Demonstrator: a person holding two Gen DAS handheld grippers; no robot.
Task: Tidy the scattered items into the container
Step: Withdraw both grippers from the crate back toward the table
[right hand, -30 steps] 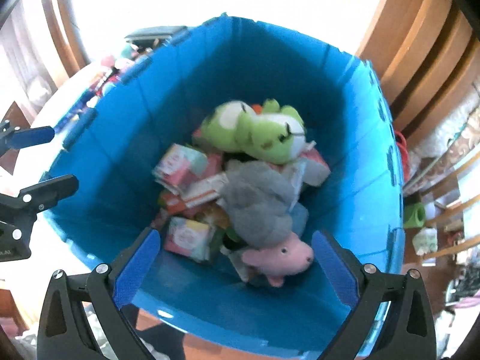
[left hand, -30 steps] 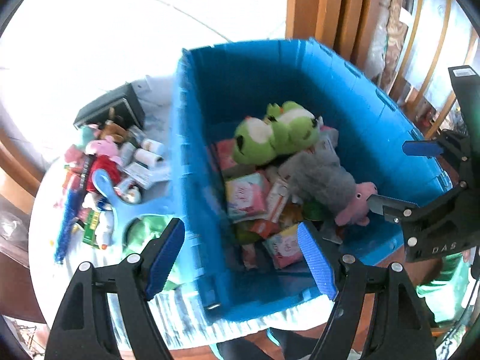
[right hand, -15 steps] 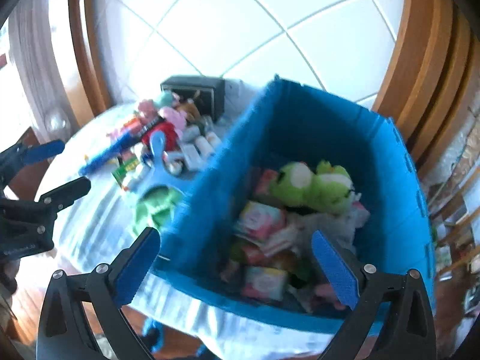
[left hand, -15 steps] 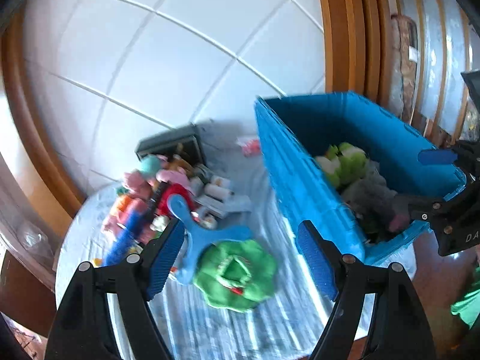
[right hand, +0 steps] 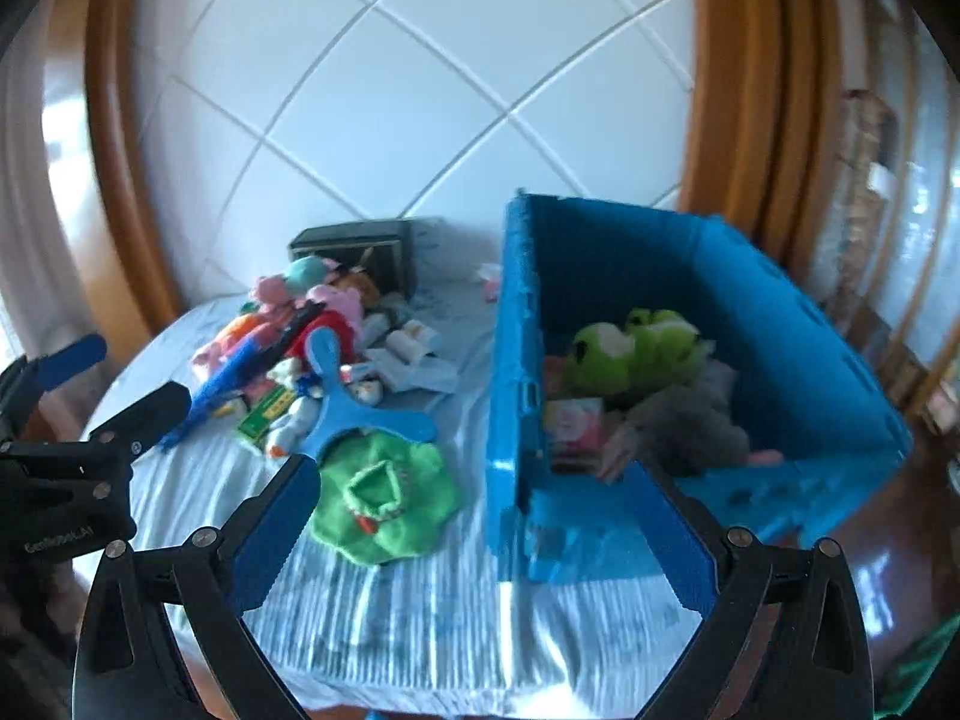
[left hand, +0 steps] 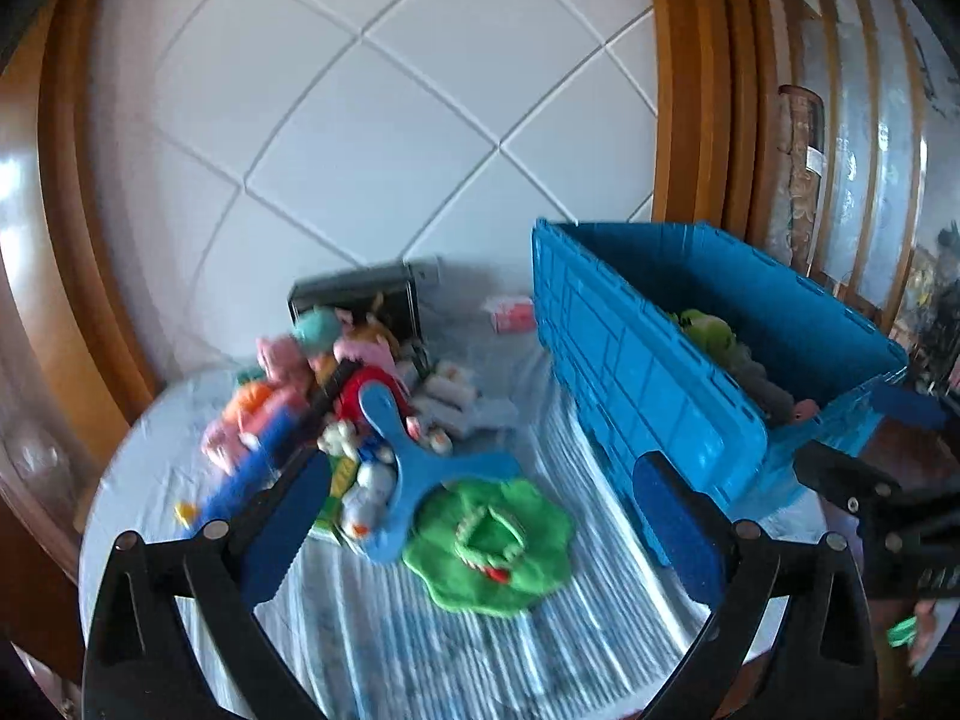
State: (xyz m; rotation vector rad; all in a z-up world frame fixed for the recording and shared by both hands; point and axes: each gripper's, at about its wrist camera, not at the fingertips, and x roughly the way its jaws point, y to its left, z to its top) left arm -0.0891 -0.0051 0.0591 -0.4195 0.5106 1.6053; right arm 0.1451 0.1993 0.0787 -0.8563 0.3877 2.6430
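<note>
- Blue container [right hand: 708, 276] stands on the striped cloth [right hand: 432, 612] covering the worktop, at its right side; a green frog plush [right hand: 636, 348], a grey plush [right hand: 690, 426] and small packets lie inside it.
- Scattered items [left hand: 336, 396] sit in a heap left of the container, well apart from its wall: pink plush toys, a blue Y-shaped piece [left hand: 414, 468], small rolls and cartons.
- A green cloth toy [left hand: 489, 543] lies flat between the heap and the container, just beside the Y-shaped piece.
- A dark box [right hand: 354, 246] stands behind the heap, left of the container.
- Left gripper [left hand: 486, 531]: jaws wide apart, holding nothing, above the green cloth toy.
- Right gripper [right hand: 474, 534]: jaws wide apart, empty, before the container's near left corner.
</note>
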